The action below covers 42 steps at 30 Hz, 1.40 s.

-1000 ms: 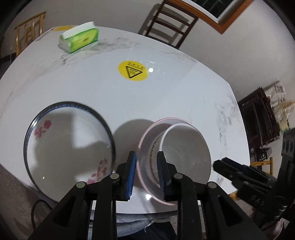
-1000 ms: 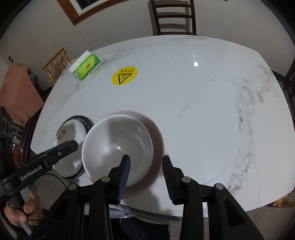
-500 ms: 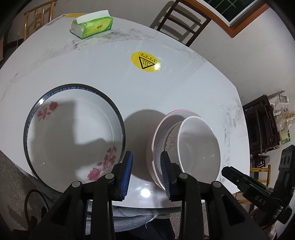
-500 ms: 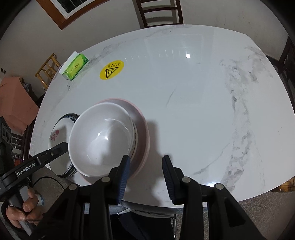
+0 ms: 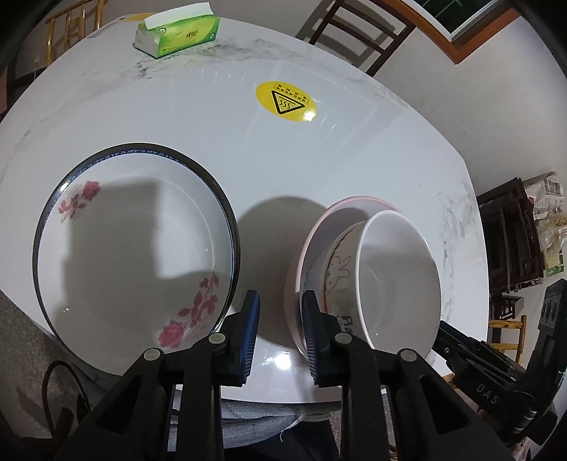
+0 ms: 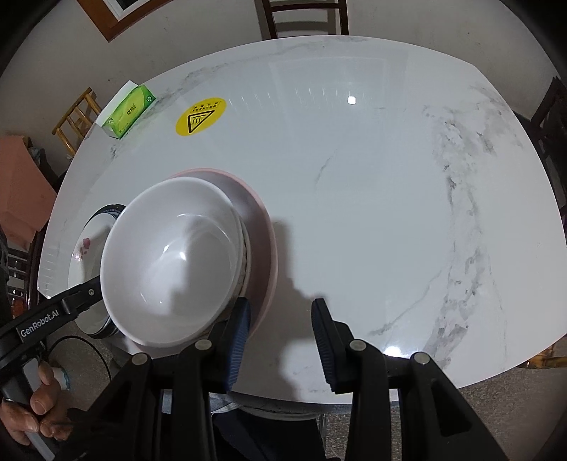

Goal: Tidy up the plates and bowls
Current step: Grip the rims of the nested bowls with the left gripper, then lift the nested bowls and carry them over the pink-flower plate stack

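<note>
One rabbit-print bowl (image 5: pixel 336 273), left view only

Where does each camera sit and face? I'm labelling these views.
Left wrist: on the left gripper, looking down at the flowered plate and bowl stack; its open jaws and the right gripper show.
Right wrist: on the right gripper, over the table near edge; open jaws and the hand holding the left gripper show.
Shared: stack, plate, tissue box, yellow sticker.
</note>
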### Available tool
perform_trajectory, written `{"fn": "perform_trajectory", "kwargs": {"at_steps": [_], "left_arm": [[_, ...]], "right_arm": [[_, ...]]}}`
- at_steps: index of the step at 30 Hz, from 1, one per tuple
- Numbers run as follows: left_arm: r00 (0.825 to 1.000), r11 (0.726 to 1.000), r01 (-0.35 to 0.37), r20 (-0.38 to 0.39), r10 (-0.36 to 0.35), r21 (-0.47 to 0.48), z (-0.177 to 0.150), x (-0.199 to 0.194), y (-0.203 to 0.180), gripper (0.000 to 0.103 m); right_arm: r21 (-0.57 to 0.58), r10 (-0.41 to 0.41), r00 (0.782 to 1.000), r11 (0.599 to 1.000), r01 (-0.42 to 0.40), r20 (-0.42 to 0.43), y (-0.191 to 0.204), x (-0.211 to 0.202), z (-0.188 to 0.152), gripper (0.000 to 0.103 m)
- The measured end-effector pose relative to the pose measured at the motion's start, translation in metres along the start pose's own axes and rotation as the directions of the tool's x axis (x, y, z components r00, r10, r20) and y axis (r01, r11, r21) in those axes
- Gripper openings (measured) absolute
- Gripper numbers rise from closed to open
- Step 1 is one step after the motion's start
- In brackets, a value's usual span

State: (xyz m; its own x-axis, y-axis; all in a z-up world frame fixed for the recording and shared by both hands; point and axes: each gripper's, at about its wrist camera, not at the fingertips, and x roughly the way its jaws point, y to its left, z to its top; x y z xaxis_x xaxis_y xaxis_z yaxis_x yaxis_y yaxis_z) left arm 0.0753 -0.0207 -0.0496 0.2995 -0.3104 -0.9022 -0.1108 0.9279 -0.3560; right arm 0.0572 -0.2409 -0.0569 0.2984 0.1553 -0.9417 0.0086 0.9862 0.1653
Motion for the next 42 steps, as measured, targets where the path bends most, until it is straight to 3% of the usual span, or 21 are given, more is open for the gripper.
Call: {"fn": "perform_trajectory", "kwargs": {"at_steps": [9, 21, 42], "left_arm": [[0.999, 1.000, -0.005, -0.045, 0.006, 0.022, -0.003, 0.019, -0.010, 0.014], [0.999, 0.998, 0.003, -0.041, 0.000, 0.061, -0.001, 0.026, -0.020, 0.013], [1.000, 0.994, -0.013, 0.002, 0.013, 0.106, -0.001, 0.024, -0.029, 0.013]], "right_arm": [[0.011, -0.015, 1.000, 1.000, 0.015, 0.002, -0.005, 0.004, 0.006, 0.036], [0.013, -0.076, 0.997, 0.997, 0.076, -0.007, -0.012, 0.018, 0.017, 0.036], [0.008, -0.096, 0.995, 0.995, 0.096, 0.009, -0.013, 0.018, 0.020, 0.036]]}}
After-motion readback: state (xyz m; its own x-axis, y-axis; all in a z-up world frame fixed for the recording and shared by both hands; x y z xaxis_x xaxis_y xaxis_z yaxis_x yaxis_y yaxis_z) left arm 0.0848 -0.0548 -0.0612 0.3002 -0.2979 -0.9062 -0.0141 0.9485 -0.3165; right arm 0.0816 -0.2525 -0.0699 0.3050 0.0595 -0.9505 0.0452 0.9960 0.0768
